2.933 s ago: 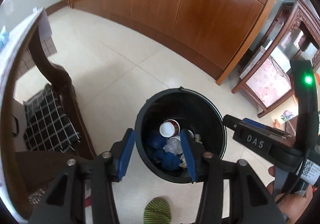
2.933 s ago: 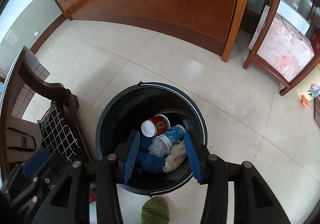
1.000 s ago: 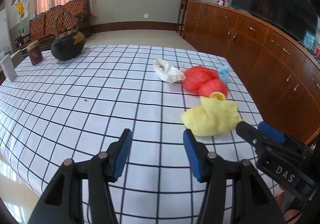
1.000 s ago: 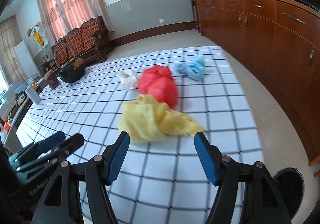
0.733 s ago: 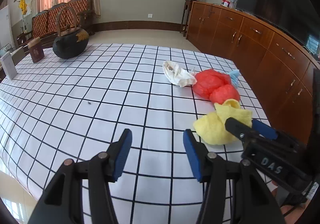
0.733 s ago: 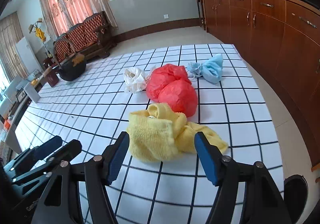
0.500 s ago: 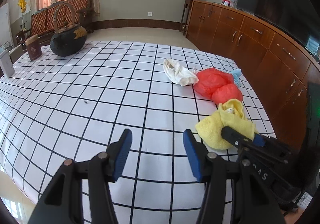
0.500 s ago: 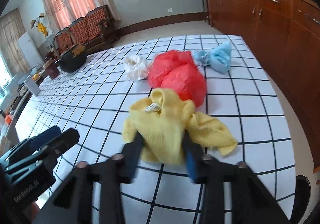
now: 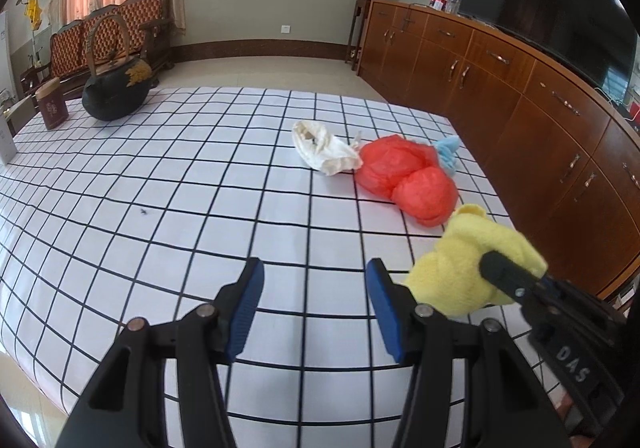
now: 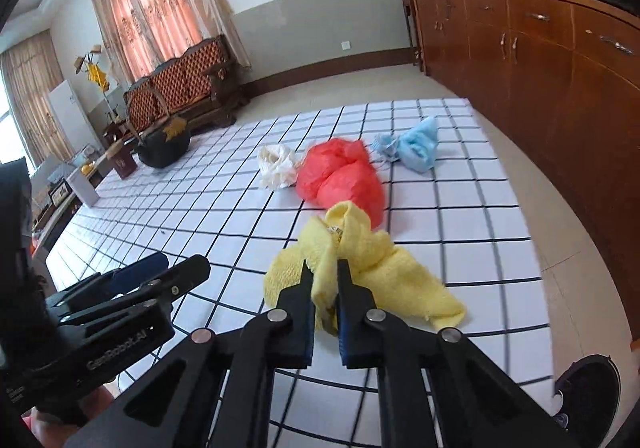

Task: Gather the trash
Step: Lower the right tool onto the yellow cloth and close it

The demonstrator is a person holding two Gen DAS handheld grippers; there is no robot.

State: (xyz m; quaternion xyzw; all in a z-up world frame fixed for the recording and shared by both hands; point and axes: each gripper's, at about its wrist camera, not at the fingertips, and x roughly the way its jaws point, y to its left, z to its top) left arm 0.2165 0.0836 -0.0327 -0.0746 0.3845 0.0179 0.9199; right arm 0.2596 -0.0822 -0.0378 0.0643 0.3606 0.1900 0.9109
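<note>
Left wrist view. The left gripper (image 9: 314, 304) hangs over the checked table (image 9: 160, 175), its jaws spread wide and holding nothing. At 3 o'clock of it the yellow cloth (image 9: 468, 268) is bunched around the tip of the right gripper (image 9: 504, 274). Beyond the cloth, toward 1 o'clock, lie the red plastic bag (image 9: 408, 179), a white crumpled bag (image 9: 324, 147) and a scrap of blue trash (image 9: 448, 151). A black kettle (image 9: 116, 91) stands at the far 10 o'clock corner.

Right wrist view. The right gripper (image 10: 322, 280) has its jaws clenched on a fold of the yellow cloth (image 10: 360, 260), which trails toward 4 o'clock and looks partly raised off the table (image 10: 460, 207). The red plastic bag (image 10: 340, 175) lies at 12 o'clock just behind it, the white crumpled bag (image 10: 276, 167) at 11 o'clock and the blue trash (image 10: 416, 147) at 1 o'clock. A dark round rim (image 10: 588, 388), probably the bin, shows on the floor at 4 o'clock.

Step in hand: pick-up of the cloth, grasp apparently made. The next move calls for lifting the cloth clear of the table and carrying it off the edge to the bin; the loose tail may drag against the red bag.
</note>
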